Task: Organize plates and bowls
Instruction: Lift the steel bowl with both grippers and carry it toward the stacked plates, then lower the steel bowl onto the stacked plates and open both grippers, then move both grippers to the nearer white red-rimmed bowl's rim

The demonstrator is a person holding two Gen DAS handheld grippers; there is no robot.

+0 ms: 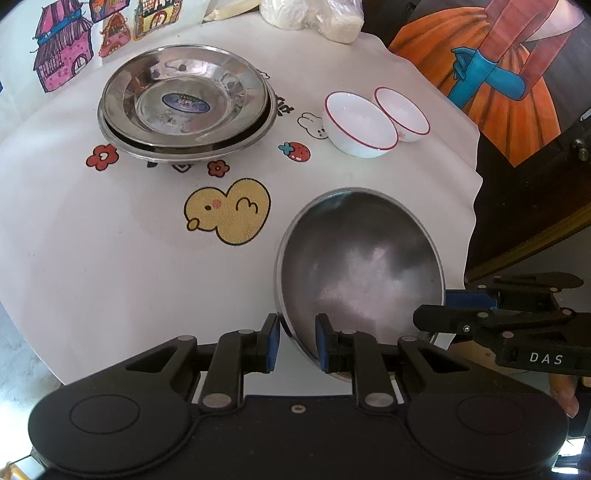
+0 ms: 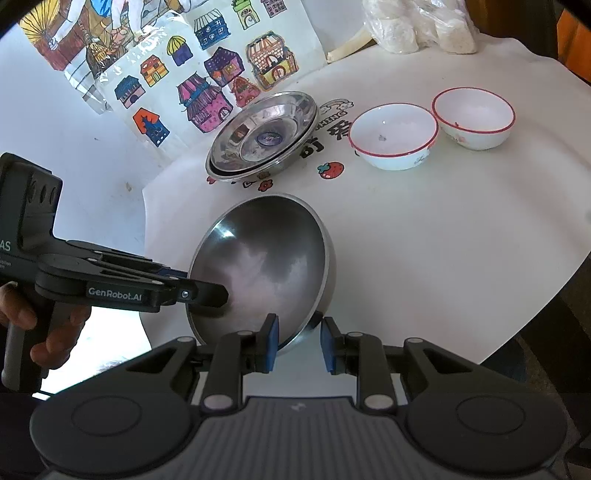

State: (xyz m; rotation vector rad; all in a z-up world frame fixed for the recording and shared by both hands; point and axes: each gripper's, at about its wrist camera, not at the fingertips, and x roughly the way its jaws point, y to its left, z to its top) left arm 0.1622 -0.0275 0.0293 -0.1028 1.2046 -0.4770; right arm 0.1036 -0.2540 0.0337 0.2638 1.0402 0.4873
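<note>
Steel bowl (image 1: 360, 266) tilted on edge at the near tabletop (image 1: 110, 240) edge, its opening facing the cameras. Left claw (image 1: 297, 343) clamped on its near-left rim; right claw (image 2: 297, 341) clamped on its lower rim. Stacked steel plates (image 1: 186, 101) and two white bowls (image 1: 360, 123) sit further back.

A: Non-task stuff? White tablecloth (image 1: 110, 258), cartoon prints on it: yellow duck (image 1: 229, 210) near centre, strawberry (image 1: 295, 150) further back, red flowers (image 1: 102, 156) left of that, small bunny (image 1: 314, 125).

B: Far side?

A: Clear plastic bag (image 2: 421, 26) of white lumps at far edge. Beside it a pale stick-like thing (image 2: 347, 46), can't tell what. Colourful house drawing sheet (image 2: 207, 74) far left, propped against the wall.

B: Right side?

A: Painting of an orange skirt with blue glove (image 1: 491, 74), off the table.
</note>
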